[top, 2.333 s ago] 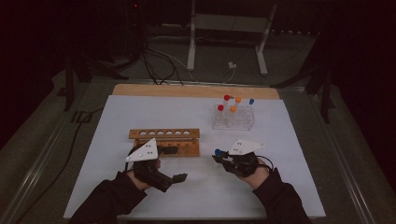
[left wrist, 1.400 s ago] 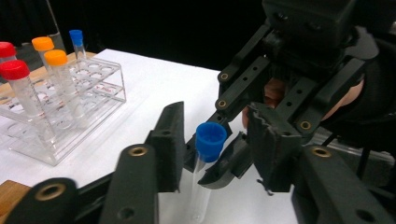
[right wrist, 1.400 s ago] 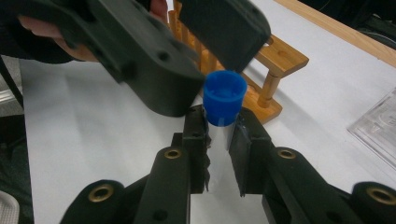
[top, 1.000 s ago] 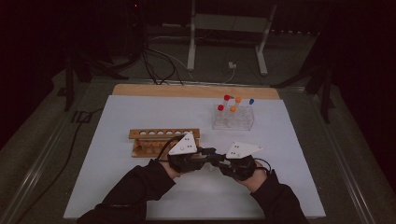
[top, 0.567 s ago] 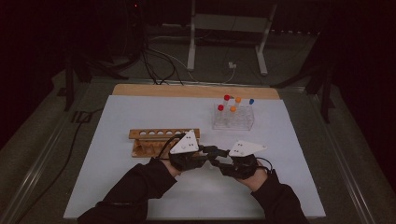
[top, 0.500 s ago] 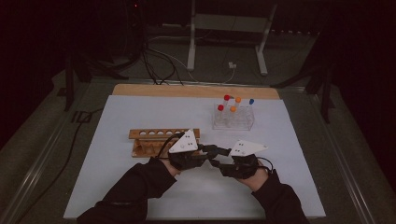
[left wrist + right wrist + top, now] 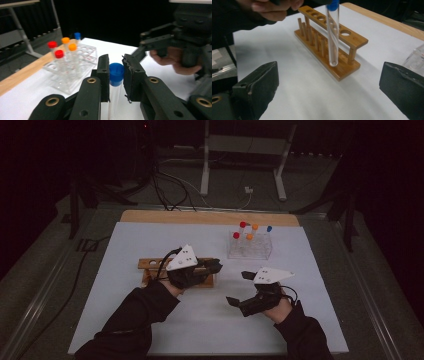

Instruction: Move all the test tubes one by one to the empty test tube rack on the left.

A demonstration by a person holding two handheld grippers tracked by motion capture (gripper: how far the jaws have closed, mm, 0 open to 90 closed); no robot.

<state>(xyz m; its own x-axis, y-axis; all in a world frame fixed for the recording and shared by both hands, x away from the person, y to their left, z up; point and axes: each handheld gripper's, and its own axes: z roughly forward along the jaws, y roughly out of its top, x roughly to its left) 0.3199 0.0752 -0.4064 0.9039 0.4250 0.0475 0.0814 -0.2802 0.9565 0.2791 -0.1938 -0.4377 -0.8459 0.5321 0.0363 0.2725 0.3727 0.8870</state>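
Left claw point(image 7: 116, 75) clenched on clear test tube point(image 7: 114, 92) just under its blue cap point(image 7: 116, 72); tube hangs upright, lower end point(image 7: 333, 58) in front of wooden rack point(image 7: 338, 37), whether touching rack base cannot tell. Right claw point(image 7: 241, 289) released, jaws just opened wide, nothing between them, low over white surface point(image 7: 150, 232) right of rack. Clear plastic rack point(image 7: 250, 251) with red, orange and blue capped tubes stands farther back

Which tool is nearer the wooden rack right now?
Left. The left tool hangs right over the wooden rack, shut on the blue-capped tube. The right tool sits off to the rack's side above the white mat, jaws open and empty.
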